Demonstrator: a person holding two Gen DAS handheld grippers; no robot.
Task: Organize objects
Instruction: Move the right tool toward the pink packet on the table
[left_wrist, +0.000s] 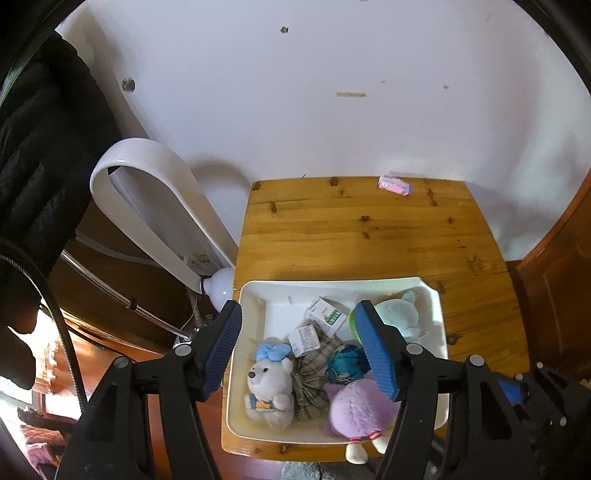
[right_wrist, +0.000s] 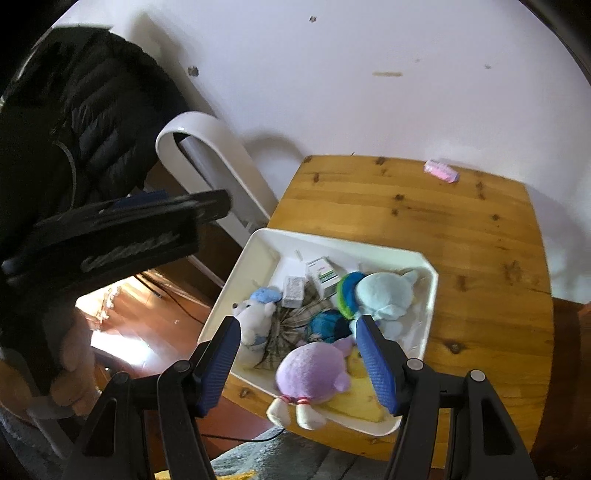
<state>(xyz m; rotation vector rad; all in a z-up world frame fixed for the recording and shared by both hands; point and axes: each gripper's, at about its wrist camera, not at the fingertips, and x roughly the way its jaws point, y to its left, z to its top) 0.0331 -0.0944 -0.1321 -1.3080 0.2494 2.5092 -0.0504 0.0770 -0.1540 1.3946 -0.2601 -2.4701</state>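
A white bin (left_wrist: 437, 328) (right_wrist: 428, 314) sits at the near edge of a wooden table (left_wrist: 351, 229) (right_wrist: 424, 221). It holds a white bear with a blue bow (left_wrist: 267, 384) (right_wrist: 255, 317), a purple plush (left_wrist: 356, 410) (right_wrist: 314, 373), a light blue plush (left_wrist: 400, 310) (right_wrist: 384, 295), a plaid cloth (left_wrist: 308, 384), a teal toy (left_wrist: 347, 363) and small boxes (left_wrist: 325, 315). A pink packet (left_wrist: 394, 184) (right_wrist: 441, 171) lies at the table's far edge. My left gripper (left_wrist: 301, 349) is open above the bin. My right gripper (right_wrist: 299, 360) is open above the bin's near side. Both are empty.
A white curved appliance (left_wrist: 155, 206) (right_wrist: 214, 166) stands left of the table against the white wall. A black jacket (left_wrist: 40, 122) hangs at far left. The left gripper's body (right_wrist: 110, 236) shows at left in the right wrist view. A wooden door (left_wrist: 557, 302) is at right.
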